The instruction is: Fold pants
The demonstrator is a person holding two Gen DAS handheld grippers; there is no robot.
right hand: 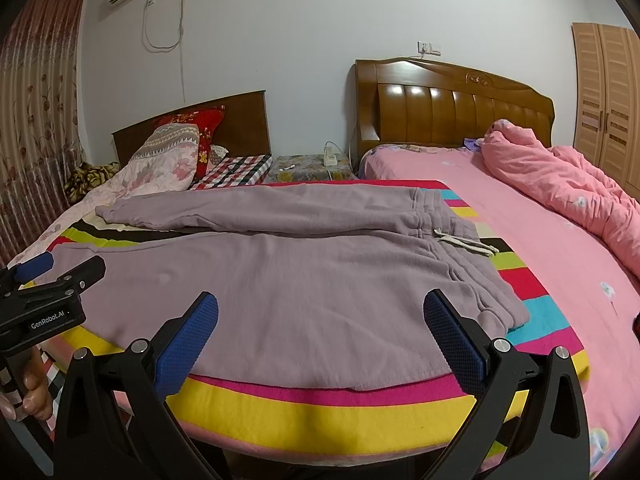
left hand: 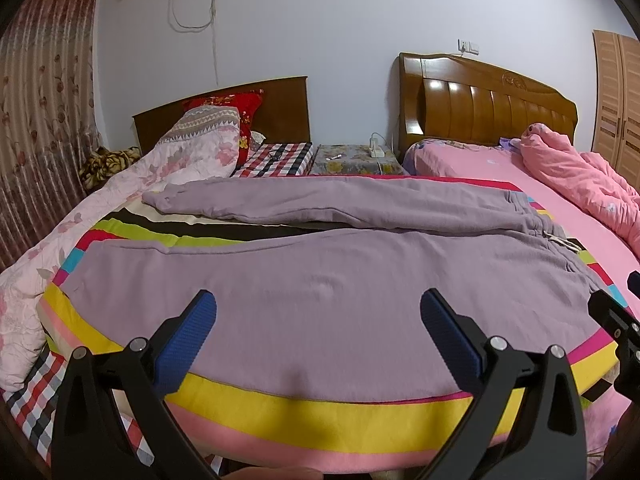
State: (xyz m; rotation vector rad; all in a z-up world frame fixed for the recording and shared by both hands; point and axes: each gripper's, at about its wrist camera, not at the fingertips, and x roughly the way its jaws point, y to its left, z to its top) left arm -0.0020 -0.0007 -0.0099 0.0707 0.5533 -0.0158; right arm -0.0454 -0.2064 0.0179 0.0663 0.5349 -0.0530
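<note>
Lilac sweatpants [left hand: 320, 280] lie spread flat on a striped blanket [left hand: 320, 404], both legs running left, waistband and drawstring [left hand: 560, 240] at the right. They also show in the right wrist view [right hand: 304, 280]. My left gripper [left hand: 318, 312] is open and empty, hovering over the near leg by the near edge. My right gripper [right hand: 320, 312] is open and empty, over the near leg close to the waistband corner [right hand: 508, 312]. The left gripper shows at the left of the right wrist view [right hand: 48, 276]; the right gripper's body shows at the right edge of the left wrist view [left hand: 616, 320].
A floral quilt [left hand: 120, 192] is heaped at the left. A pink bed [right hand: 540, 240] with a bunched pink duvet [right hand: 560, 184] adjoins on the right. A nightstand [right hand: 312, 168] stands between two wooden headboards. Curtain at far left, wardrobe [right hand: 608, 100] at far right.
</note>
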